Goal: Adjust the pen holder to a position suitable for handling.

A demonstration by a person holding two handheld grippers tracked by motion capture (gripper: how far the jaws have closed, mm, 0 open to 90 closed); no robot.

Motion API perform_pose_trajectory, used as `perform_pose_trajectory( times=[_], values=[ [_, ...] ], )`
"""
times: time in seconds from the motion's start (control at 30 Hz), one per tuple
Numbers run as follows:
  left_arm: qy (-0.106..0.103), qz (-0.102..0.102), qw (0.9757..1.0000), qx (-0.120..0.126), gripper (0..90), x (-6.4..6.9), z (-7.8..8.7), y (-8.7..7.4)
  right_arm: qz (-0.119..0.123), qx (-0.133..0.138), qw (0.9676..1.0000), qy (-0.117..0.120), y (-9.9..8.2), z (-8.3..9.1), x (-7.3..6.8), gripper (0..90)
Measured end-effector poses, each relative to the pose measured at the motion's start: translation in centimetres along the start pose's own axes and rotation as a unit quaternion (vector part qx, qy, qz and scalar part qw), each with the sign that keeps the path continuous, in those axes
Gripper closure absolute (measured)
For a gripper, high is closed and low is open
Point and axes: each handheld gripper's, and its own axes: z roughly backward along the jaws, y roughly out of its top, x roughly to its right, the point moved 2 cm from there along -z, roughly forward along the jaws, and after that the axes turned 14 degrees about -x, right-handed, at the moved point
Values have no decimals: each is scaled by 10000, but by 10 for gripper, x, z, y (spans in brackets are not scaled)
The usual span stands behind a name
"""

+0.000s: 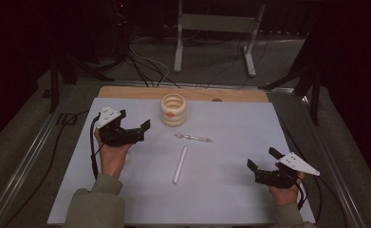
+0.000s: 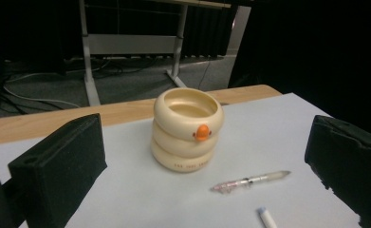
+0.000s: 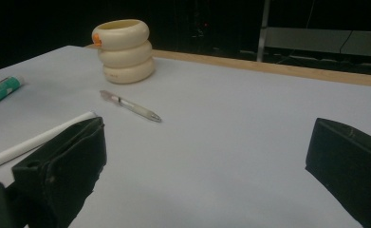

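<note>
Wooden table (image 1: 126, 91) under a pale sheet (image 1: 230, 185); on the sheet, cream ringed holder (image 1: 173, 109) near the far edge, clear pen (image 1: 193, 137) before it, white stick (image 1: 180, 164) nearer, green-labelled tube (image 3: 2, 90) off apart

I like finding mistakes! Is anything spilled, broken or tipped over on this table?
Nothing stands out. The cream ringed holder stands upright and looks empty, while the clear pen and white stick lie flat on the table near it, apart from each other. No spill or breakage shows.
</note>
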Motion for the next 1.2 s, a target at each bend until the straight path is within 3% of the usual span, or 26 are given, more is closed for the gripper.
perform_pose_trajectory(
  times=[0.1, 0.73, 0.9, 1.2],
  values=[
    [61, -135, 9999, -38, 0, -1, -7, 8, -69, 44, 9999, 92, 0, 1, -1, 0],
    [27, -3, 10000, 34, 1, -13, -41, 36, 272, -35, 9996, 7, 2, -6, -9, 0],
    [58, -67, 9999, -133, 1, -11, -57, 39, 278, -20, 9996, 20, 3, -6, -13, 0],
    [91, 20, 9995, -291, 1, -9, -80, 46, 263, -15, 9996, 37, 3, -7, -13, 0]
  ],
)
